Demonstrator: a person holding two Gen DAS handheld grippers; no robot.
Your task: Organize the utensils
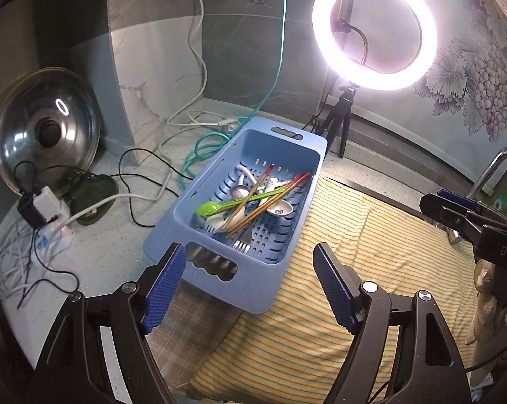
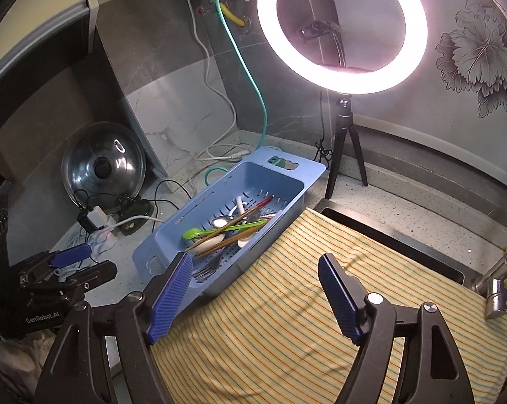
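Note:
A blue slotted basket sits on the counter, its right side resting on a yellow striped cloth. Inside lie a green spoon, red-tipped chopsticks, a metal spoon, a white spoon and a fork. My left gripper hangs open over the basket's near end, holding nothing. My right gripper is open and empty too, above the cloth just right of the basket.
A lit ring light on a black tripod stands behind the basket. A steel pot lid leans at the left wall beside a power strip and tangled cables. A faucet rises at the right.

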